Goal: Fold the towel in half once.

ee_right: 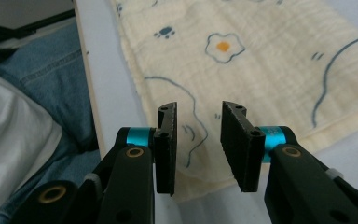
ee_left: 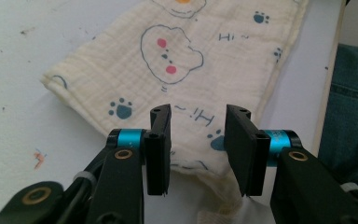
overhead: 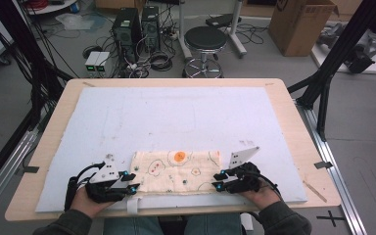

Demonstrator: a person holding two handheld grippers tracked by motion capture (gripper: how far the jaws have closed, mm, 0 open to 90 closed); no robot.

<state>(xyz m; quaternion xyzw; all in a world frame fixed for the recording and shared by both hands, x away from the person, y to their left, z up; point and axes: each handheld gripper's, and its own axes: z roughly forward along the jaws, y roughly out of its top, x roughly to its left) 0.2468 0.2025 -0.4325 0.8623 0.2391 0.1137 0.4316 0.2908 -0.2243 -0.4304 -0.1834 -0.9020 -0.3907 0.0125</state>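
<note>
Lying flat, the folded cloth (overhead: 176, 171) spans between both grippers' parted fingers (ee_left: 159, 149).

Both forearms are brought in over the worktop's (overhead: 293, 147) near edge. The left tool (overhead: 133, 182) is held near the left corner, the right tool (overhead: 218, 181) toward the right; both point inward, jaws parted, nothing gripped.

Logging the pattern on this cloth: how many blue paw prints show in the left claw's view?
4. On the cream cloth: one upper right, one at the right edge, one lower left, one beside the right jaw, partly hidden. More may lie under folds.
</note>
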